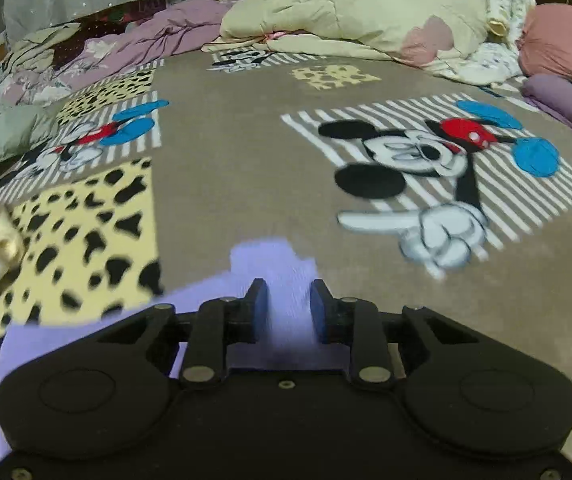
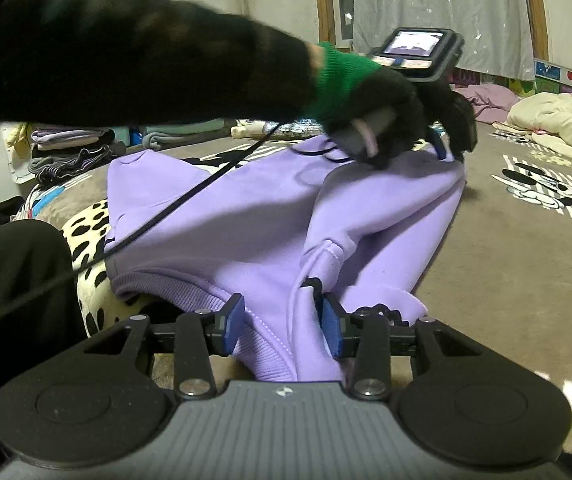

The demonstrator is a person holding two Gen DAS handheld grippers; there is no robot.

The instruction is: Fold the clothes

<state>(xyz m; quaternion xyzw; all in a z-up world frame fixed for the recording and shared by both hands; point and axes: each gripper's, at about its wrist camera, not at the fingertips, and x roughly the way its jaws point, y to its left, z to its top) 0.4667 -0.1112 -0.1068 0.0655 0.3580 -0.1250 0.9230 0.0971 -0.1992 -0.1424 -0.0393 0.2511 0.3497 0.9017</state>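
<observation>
While it lies spread on the bed, the lilac hoodie (image 2: 246, 216) is bunched into folds, its ribbed hem toward the right wrist camera and its far end reaching away under the other device. Its long axis runs from that near hem away toward the left tongs (image 2: 451, 152).

The right tongs (image 2: 282, 320) are clamped on a ridge of the hoodie's near edge, with cloth filling the gap between the 2 blue pads. In the left wrist view the left tongs (image 1: 284, 300) have lilac cloth between their fingers and appear to be pinching it, though the contact itself is hard to make out. A gloved hand (image 2: 377, 116) with a green cuff, on a dark sleeve, grips that device at the hoodie's far end, and a black cable (image 2: 174, 206) crosses over the garment.

The bed's brown blanket (image 1: 226, 160) carries cartoon mouse prints and leopard-spot patches. Beyond the hoodie, crumpled cream bedding (image 1: 357, 12), a mauve quilt (image 1: 158, 36) and a pink pillow (image 1: 565, 40) lie heaped along the far edge. A stack of folded clothes (image 2: 70, 152) sits to the left, and a dark trouser leg (image 2: 14, 280) is close beside the near hem.
</observation>
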